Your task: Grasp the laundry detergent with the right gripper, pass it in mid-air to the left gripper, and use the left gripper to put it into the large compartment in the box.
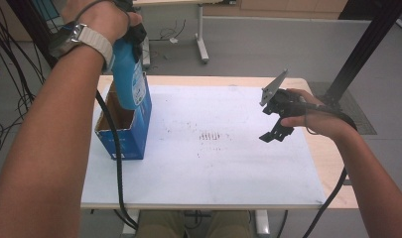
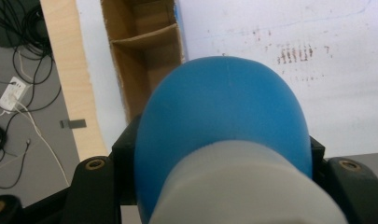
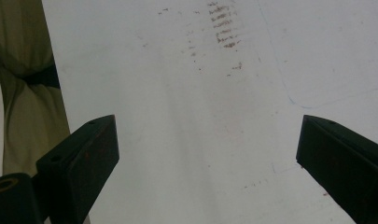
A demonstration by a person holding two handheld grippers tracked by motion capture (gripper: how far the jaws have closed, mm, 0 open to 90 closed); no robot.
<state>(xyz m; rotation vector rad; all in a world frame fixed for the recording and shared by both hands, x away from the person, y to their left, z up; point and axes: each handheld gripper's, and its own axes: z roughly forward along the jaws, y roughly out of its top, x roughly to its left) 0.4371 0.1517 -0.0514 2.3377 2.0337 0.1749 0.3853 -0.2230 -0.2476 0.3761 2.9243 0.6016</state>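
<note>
Left gripper: I am clamping its jaws on the blue plastic bottle with a white label, which is hanging above the open blue cardboard box at the table's left.
Box risk: I am judging that the bottle's base could be catching the inner cardboard divider, tipping the box.
Grip risk: the rounded bottle may be slipping.
Right gripper: I am holding it with jaws apart, empty, over the white table sheet.

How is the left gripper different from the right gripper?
The left gripper is shut on a blue bottle; the right gripper is open and holds nothing. The left gripper hangs over the blue box; the right gripper hovers over the bare white sheet. Both have black jaws.
</note>
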